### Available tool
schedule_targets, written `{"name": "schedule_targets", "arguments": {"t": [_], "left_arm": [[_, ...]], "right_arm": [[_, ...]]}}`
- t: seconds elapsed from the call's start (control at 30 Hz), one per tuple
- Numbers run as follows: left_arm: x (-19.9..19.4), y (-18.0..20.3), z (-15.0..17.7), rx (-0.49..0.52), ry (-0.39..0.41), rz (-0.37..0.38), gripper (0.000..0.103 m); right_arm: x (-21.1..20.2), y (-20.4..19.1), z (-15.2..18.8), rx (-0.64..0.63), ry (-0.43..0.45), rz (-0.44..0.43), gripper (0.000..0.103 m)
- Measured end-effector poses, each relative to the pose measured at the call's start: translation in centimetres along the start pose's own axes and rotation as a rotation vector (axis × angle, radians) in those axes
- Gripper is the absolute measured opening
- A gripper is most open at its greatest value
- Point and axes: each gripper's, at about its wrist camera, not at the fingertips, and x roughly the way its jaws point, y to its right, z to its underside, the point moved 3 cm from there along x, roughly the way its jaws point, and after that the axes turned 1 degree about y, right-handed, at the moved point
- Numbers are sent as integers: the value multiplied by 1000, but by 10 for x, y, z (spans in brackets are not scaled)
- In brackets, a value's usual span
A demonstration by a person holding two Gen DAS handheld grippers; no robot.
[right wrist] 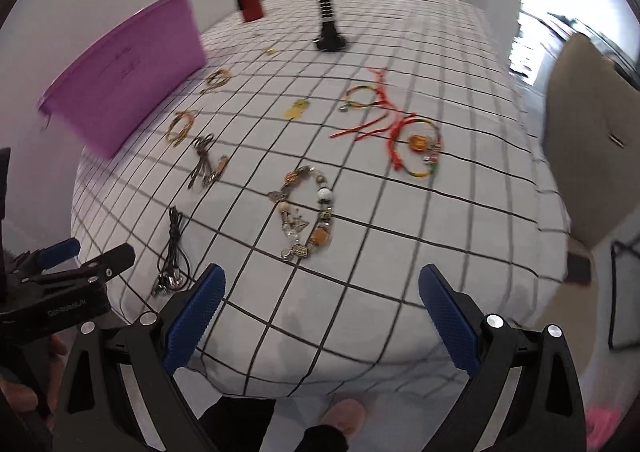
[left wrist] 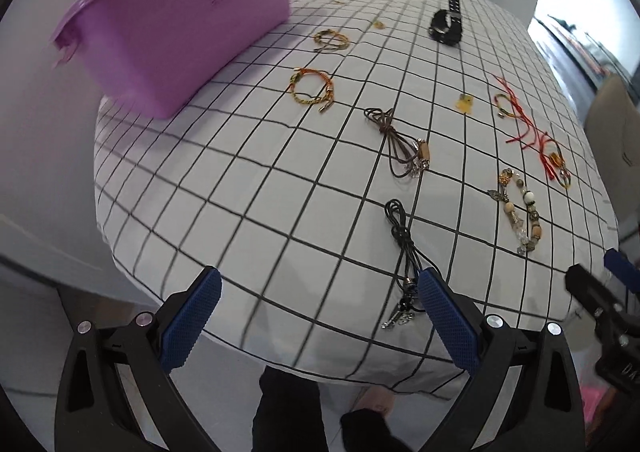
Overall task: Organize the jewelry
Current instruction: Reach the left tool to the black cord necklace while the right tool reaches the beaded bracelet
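Both grippers are wide open and holding nothing — left gripper (left wrist: 320, 316) hangs over the near edge of the table (left wrist: 280, 156), right gripper (right wrist: 320, 316) does the same a bit further right.

Jewelry is spread all over the checked cloth. In the left view the black cord necklace (left wrist: 402, 252) sits at about 5 o'clock, its charm end right beside the left gripper's right finger. The brown cord (left wrist: 400, 144) is near centre, and the bead bracelet (left wrist: 520, 212) is at 4 o'clock. Two woven bracelets (left wrist: 312, 90) lie at 11 o'clock next to the bin.

What could go wrong: the black cord lies close to the table edge, so a sloppy grab could drag it off. Thin cord flat on soft cloth probably means pinching fabric too. The red string bracelets (right wrist: 400, 132) look tangled together — lifting one may haul up the other.

The purple bin (left wrist: 180, 32) sits at 10 o'clock; its inside isn't visible, so no telling what's in it.
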Motion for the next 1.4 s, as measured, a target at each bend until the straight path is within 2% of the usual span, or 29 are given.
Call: {"name": "schedule_targets", "arguments": {"t": [0.13, 0.27, 0.37, 0.5, 0.83, 0.97, 1.13, 1.2, 1.4], "left_arm": [[-1, 13, 6, 14, 60, -17, 97], [11, 26, 13, 30, 102, -17, 97], [24, 30, 14, 15, 103, -1, 97], [29, 35, 16, -3, 151, -4, 97], [35, 37, 20, -10, 206, -21, 96], [34, 38, 23, -5, 225, -22, 96], [35, 36, 24, -32, 228, -4, 96], [37, 32, 25, -55, 223, 20, 96], [36, 36, 24, -40, 230, 20, 93]], "right_arm": [[13, 5, 0, -12, 37, -28, 94], [29, 10, 1, -7, 90, -7, 93], [39, 13, 0, -1, 112, 2, 93], [44, 10, 2, -53, 152, 34, 93], [55, 11, 2, -107, 170, 63, 91], [54, 3, 2, -152, 187, 58, 73], [53, -4, 4, -166, 208, 54, 64], [52, -7, 7, -180, 217, 50, 55], [49, -15, 11, -200, 230, 45, 41]]}}
